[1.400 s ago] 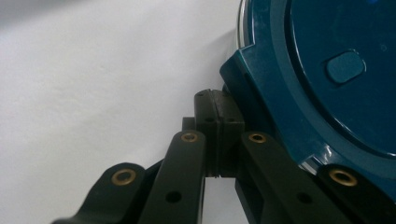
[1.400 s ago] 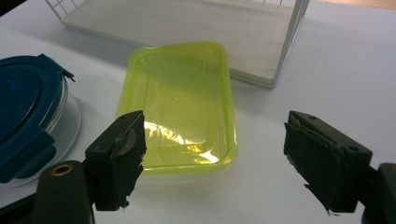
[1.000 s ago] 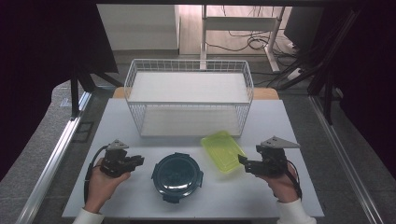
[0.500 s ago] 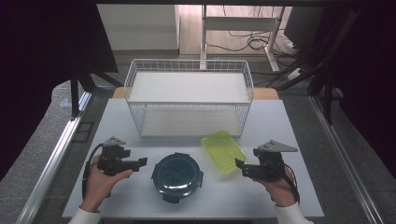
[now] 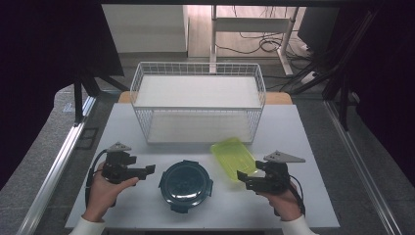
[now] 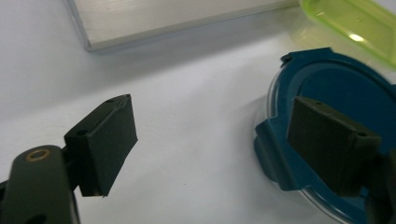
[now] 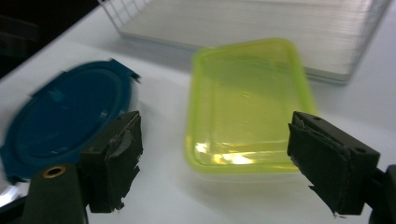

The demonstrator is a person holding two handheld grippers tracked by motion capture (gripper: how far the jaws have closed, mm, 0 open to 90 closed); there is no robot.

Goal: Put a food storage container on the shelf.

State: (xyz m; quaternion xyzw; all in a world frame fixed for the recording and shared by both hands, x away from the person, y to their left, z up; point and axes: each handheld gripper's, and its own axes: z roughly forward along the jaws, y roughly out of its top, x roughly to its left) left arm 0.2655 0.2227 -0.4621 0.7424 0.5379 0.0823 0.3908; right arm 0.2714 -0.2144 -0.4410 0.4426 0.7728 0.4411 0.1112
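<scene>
A round container with a dark blue clip lid (image 5: pixel 186 185) sits on the white table near the front. A yellow-green rectangular container (image 5: pixel 234 157) lies just right of it. My left gripper (image 5: pixel 149 170) hovers left of the round container and points at it. Its jaws have just been opening and stand wide, with bare table between them (image 6: pixel 210 135). The blue lid (image 6: pixel 336 84) lies behind its right pad. My right gripper (image 5: pixel 242 178) is open in front of the yellow-green container (image 7: pixel 243 107), which lies beyond its jaws (image 7: pixel 215 154), untouched. The blue lid (image 7: pixel 65 116) shows to its left.
A white wire basket (image 5: pixel 198 105) with a pale floor stands at the back of the table, right behind both containers. Its base edge (image 6: pixel 163 18) shows ahead of the left gripper. The table edges run close to both hands.
The left gripper's jaws have spread apart from nearly closed to wide. Both hands have stayed almost where they were.
</scene>
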